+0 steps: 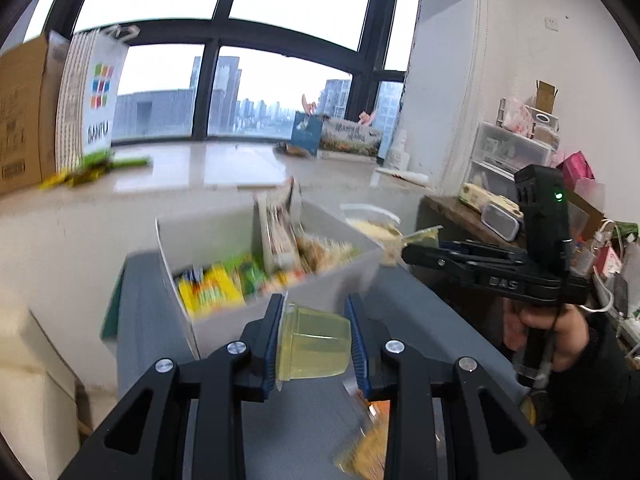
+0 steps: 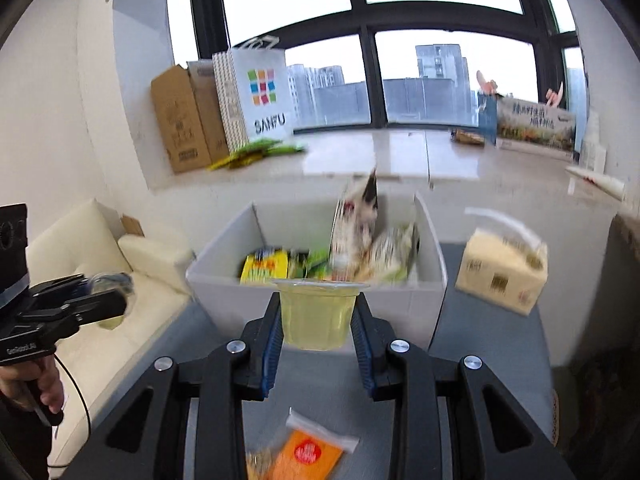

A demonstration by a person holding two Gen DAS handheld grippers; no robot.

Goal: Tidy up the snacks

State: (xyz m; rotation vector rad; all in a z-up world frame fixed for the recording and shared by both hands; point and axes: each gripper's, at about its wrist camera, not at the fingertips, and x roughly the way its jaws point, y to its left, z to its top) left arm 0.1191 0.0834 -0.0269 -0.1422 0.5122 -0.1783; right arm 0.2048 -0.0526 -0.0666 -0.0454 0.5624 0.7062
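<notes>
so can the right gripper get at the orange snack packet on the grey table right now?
Probably not yet. The right gripper is shut on a clear yellow jelly cup, so its jaws are occupied. The orange snack packet lies unobstructed just below on the grey table.

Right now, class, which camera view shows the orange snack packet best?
The right wrist view: the orange snack packet lies whole on the grey table, red label visible. The left wrist view catches only a blurred part of it, partly hidden by a finger.

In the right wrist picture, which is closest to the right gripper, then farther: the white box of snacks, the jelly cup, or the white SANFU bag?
1. Yellow jelly cup, between the right gripper's pads.
2. White snack box, just ahead.
3. White SANFU bag, on the windowsill.
</notes>
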